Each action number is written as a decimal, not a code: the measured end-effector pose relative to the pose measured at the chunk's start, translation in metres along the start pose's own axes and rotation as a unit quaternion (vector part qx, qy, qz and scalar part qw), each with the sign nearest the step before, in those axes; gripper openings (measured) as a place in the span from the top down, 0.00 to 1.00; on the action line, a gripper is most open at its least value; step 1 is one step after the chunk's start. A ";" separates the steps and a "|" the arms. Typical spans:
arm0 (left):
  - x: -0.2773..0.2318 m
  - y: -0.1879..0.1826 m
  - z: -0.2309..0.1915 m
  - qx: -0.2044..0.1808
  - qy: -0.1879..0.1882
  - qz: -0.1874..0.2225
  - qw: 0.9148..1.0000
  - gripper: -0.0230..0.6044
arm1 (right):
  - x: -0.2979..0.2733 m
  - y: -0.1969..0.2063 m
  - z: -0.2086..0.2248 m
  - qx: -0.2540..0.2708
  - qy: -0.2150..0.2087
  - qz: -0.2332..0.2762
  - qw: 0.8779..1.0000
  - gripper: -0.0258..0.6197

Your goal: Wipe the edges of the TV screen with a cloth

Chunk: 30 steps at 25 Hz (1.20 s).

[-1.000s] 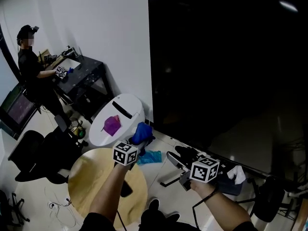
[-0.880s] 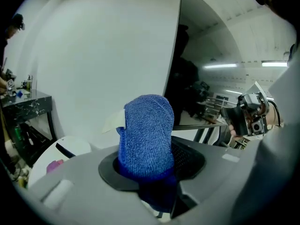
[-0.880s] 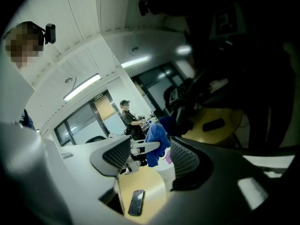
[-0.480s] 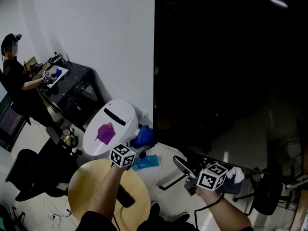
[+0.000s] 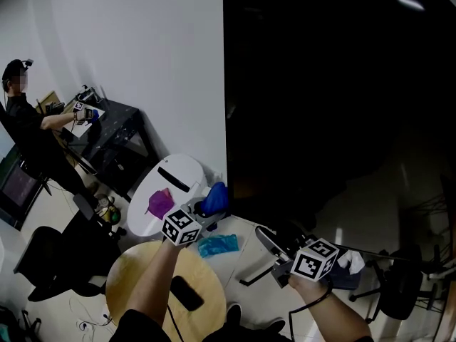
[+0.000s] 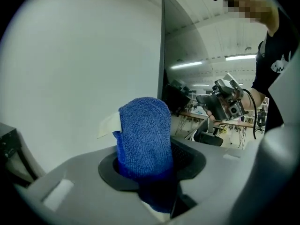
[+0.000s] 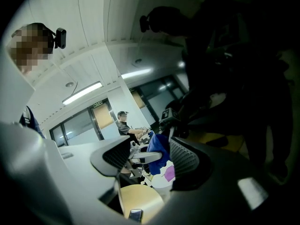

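The big dark TV screen (image 5: 320, 84) fills the upper right of the head view. Its left edge (image 6: 163, 55) stands against the white wall in the left gripper view. My left gripper (image 5: 209, 209) is shut on a folded blue cloth (image 5: 214, 198), and holds it just left of the screen's lower left corner. In the left gripper view the blue cloth (image 6: 143, 135) sticks up from the left gripper (image 6: 150, 165). My right gripper (image 5: 274, 251) is below the screen's lower edge and points at it. The right gripper (image 7: 150, 158) is open and holds nothing.
A round wooden table (image 5: 135, 283) with a phone (image 5: 187, 293) is under my left arm. Behind it stands a white bin (image 5: 178, 180) with a purple cloth (image 5: 158, 203). A teal cloth (image 5: 217, 245) lies on the floor. A person (image 5: 28, 120) works at a black desk (image 5: 117, 116).
Both grippers have risen a little, and the left one has rolled slightly with the blue cloth still in it. The view has shifted too.
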State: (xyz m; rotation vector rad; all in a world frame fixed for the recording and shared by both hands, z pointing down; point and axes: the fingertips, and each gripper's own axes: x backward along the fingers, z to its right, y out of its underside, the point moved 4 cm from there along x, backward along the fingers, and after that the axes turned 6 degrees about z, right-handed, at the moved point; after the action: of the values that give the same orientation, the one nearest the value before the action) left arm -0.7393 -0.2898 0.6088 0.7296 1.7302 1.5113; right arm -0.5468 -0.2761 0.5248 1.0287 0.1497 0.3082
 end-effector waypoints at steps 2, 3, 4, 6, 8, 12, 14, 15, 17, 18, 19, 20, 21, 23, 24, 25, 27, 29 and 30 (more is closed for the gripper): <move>0.002 -0.011 0.003 -0.006 -0.001 0.009 1.000 0.73 | -0.001 -0.006 -0.007 0.005 -0.005 0.002 1.000 0.54; 0.004 -0.016 0.004 -0.010 -0.002 0.013 1.000 0.73 | -0.001 -0.009 -0.010 0.008 -0.007 0.002 1.000 0.54; 0.005 -0.022 0.004 -0.015 -0.003 0.016 1.000 0.73 | -0.001 -0.012 -0.014 0.011 -0.008 0.003 1.000 0.54; 0.009 -0.034 0.004 -0.023 -0.004 0.021 0.999 0.73 | -0.003 -0.018 -0.022 0.016 -0.011 0.006 1.000 0.54; 0.012 -0.043 0.004 -0.028 -0.005 0.028 0.999 0.73 | -0.003 -0.026 -0.031 0.026 -0.018 0.007 0.999 0.54; 0.014 -0.063 0.008 -0.039 -0.005 0.034 0.999 0.73 | 0.003 -0.047 -0.042 0.045 -0.031 0.009 0.998 0.54; 0.015 -0.075 0.009 -0.046 -0.005 0.039 0.998 0.73 | 0.005 -0.056 -0.044 0.051 -0.026 0.013 0.998 0.54; 0.017 -0.080 0.009 -0.048 -0.006 0.041 0.998 0.73 | 0.005 -0.059 -0.044 0.055 -0.021 0.014 0.998 0.54; 0.019 -0.089 0.010 -0.054 -0.009 0.043 0.998 0.73 | 0.007 -0.065 -0.046 0.061 -0.013 0.018 0.998 0.54; 0.019 -0.093 0.010 -0.057 -0.010 0.044 0.997 0.73 | 0.008 -0.069 -0.047 0.062 -0.011 0.021 0.998 0.55; 0.019 -0.098 0.011 -0.060 -0.011 0.045 0.997 0.73 | 0.010 -0.073 -0.048 0.063 -0.010 0.022 0.998 0.55; 0.020 -0.103 0.011 -0.063 -0.012 0.046 0.997 0.73 | 0.011 -0.076 -0.050 0.063 -0.009 0.023 0.998 0.56; 0.020 -0.108 0.012 -0.066 -0.013 0.048 0.997 0.73 | 0.011 -0.079 -0.052 0.063 -0.008 0.022 0.998 0.56; 0.023 -0.118 0.013 -0.072 -0.015 0.049 0.996 0.73 | 0.012 -0.083 -0.059 0.062 -0.011 0.020 0.998 0.57; 0.024 -0.123 0.014 -0.076 -0.016 0.051 0.996 0.73 | 0.012 -0.086 -0.062 0.062 -0.015 0.020 0.998 0.57; 0.026 -0.129 0.014 -0.080 -0.016 0.054 0.995 0.73 | 0.012 -0.089 -0.066 0.064 -0.019 0.021 0.998 0.57; 0.028 -0.141 0.015 -0.086 -0.014 0.059 0.994 0.73 | 0.013 -0.094 -0.074 0.070 -0.024 0.020 0.997 0.57; 0.030 -0.153 0.015 -0.097 -0.013 0.061 0.993 0.73 | 0.013 -0.101 -0.082 0.078 -0.024 0.014 0.997 0.58; 0.031 -0.158 0.015 -0.104 -0.013 0.061 0.993 0.73 | 0.012 -0.104 -0.086 0.083 -0.023 0.012 0.996 0.58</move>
State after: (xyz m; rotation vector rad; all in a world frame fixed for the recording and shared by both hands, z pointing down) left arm -0.7389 -0.2809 0.4470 0.7534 1.5051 1.7267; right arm -0.5390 -0.2516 0.3918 1.2015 0.1228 0.2961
